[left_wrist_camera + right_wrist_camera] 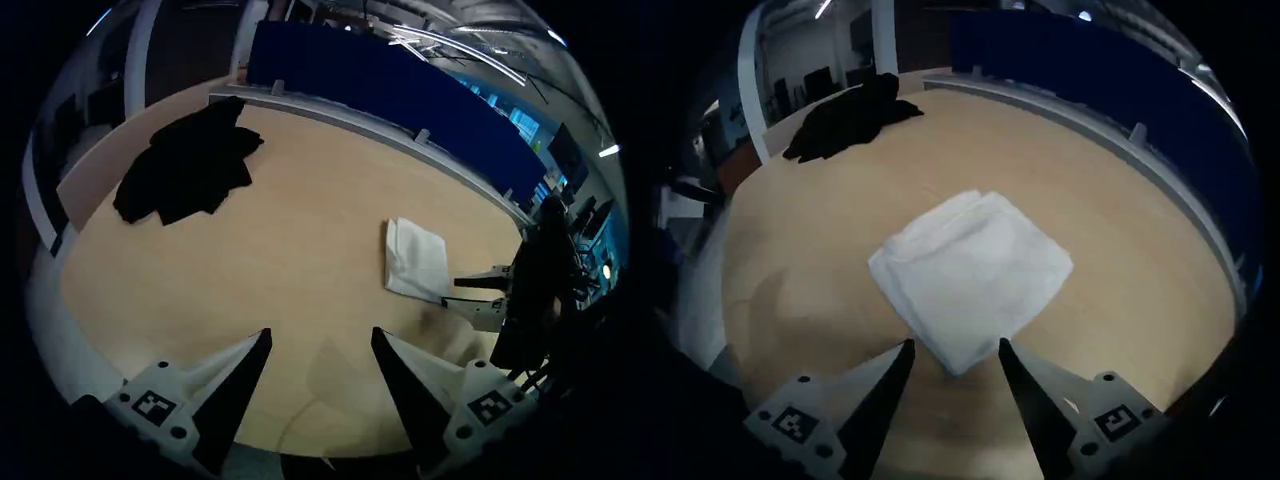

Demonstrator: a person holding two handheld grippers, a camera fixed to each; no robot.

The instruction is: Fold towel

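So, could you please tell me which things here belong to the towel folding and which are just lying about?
Job: white towel, left gripper, right gripper.
Lying about: black cloth heap, blue partition.

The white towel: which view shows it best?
The right gripper view: the white towel lies folded, large, central, its near corner between the fingers of the right gripper. The left gripper view shows it small, at the right, near that gripper.
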